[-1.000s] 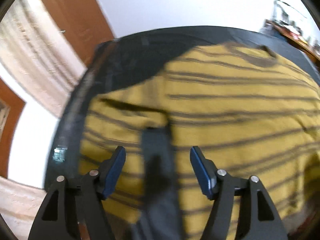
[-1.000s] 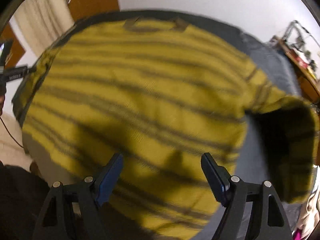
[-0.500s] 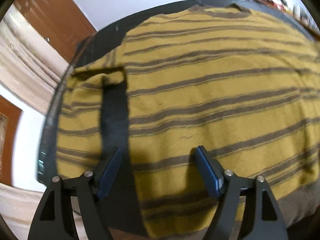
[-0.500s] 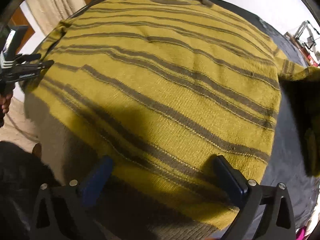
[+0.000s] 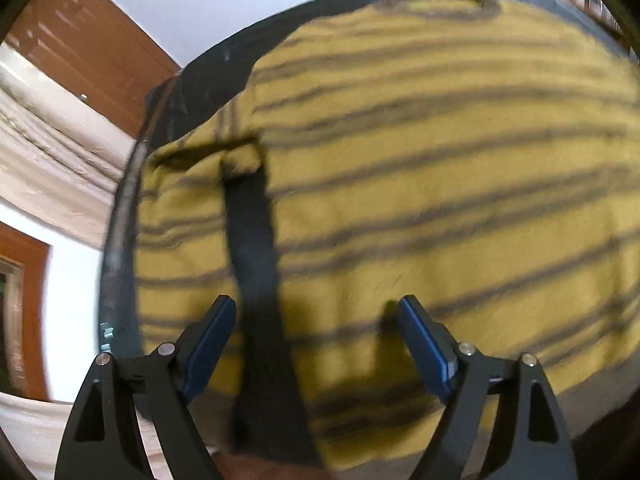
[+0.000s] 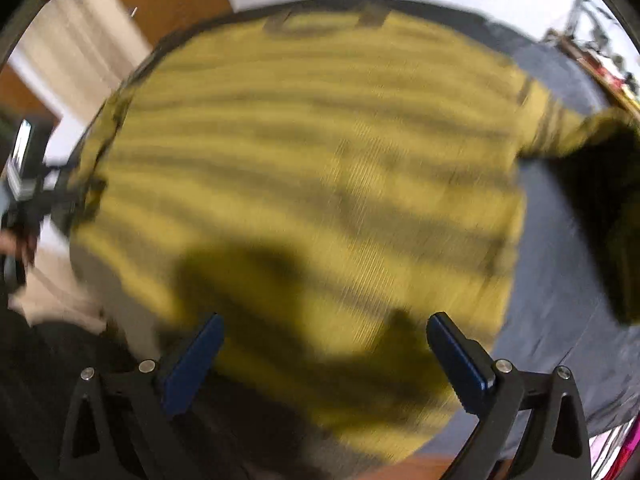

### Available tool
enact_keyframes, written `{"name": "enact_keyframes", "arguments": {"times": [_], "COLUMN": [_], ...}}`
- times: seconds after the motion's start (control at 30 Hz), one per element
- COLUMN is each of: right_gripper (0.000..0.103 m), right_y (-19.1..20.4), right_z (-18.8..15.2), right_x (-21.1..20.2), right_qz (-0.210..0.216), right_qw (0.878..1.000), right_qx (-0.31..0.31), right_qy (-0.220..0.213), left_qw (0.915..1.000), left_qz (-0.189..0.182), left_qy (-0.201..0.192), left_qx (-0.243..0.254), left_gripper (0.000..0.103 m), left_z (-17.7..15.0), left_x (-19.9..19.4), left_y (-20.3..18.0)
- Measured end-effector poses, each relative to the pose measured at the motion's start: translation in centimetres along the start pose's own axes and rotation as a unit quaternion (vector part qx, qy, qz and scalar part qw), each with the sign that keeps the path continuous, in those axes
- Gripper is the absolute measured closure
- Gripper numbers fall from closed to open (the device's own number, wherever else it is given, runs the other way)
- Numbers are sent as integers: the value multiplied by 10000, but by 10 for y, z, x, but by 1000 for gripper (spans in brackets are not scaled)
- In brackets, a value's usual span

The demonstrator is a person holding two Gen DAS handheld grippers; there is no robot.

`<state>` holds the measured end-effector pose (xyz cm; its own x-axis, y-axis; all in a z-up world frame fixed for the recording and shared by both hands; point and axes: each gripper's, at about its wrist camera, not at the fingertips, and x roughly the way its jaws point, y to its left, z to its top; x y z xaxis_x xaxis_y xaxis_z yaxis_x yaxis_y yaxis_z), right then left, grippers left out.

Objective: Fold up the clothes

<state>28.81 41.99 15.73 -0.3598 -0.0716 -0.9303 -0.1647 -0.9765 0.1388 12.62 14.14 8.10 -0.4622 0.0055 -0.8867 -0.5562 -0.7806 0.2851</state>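
A mustard-yellow sweater (image 5: pixel 440 160) with dark stripes lies flat on a table with a dark cover (image 5: pixel 200 92), its collar (image 5: pixel 440 8) at the far side. Its left sleeve (image 5: pixel 180 240) runs alongside the body, with a dark strip of table between them. My left gripper (image 5: pixel 316 304) hovers over that strip near the hem, jaws opening, nothing between them. In the right wrist view the same sweater (image 6: pixel 320 140) fills the frame, with its right sleeve (image 6: pixel 592 136) bent off to the right. My right gripper (image 6: pixel 326 318) stands wide open above the lower right body, holding nothing.
A brown door (image 5: pixel 100 52) and a pale curtain (image 5: pixel 48 140) stand beyond the table's left edge. Cluttered shelves (image 6: pixel 592 52) are at the far right. The other gripper (image 6: pixel 24 184), held in a hand, shows at the left edge of the right wrist view.
Both grippers' jaws stand wider than a second ago. The left gripper has shifted so the dark strip lies between its fingers. The right gripper has drawn back from the sweater.
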Motion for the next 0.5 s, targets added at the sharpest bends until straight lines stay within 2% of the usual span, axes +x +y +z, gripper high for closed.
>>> {"name": "enact_keyframes", "arguments": {"times": [0.17,0.23,0.37,0.5], "right_gripper": [0,0,0,0], "right_y": [-4,-6,-22,-20], "right_z": [71,93,101,82], "right_x": [8,23,53,67], "right_qz": [-261,-402,-499,-711], "right_qw": [9990,9987,9987,9970], "right_qx": [-96,-129,-51,-258], "right_qy": [-354,-291,64,186], "left_qw": [9989,9984,9981,9945], "left_qz": [-426,-521,-607,-1038], "left_qy": [-217,-200,19,120], "left_qx": [-14,5,138,70], "left_gripper": [17,17,17,14], "left_z": [52,68,85,85], "left_x": [5,16,45,57], "left_y": [-15,-20,-27,-13]}}
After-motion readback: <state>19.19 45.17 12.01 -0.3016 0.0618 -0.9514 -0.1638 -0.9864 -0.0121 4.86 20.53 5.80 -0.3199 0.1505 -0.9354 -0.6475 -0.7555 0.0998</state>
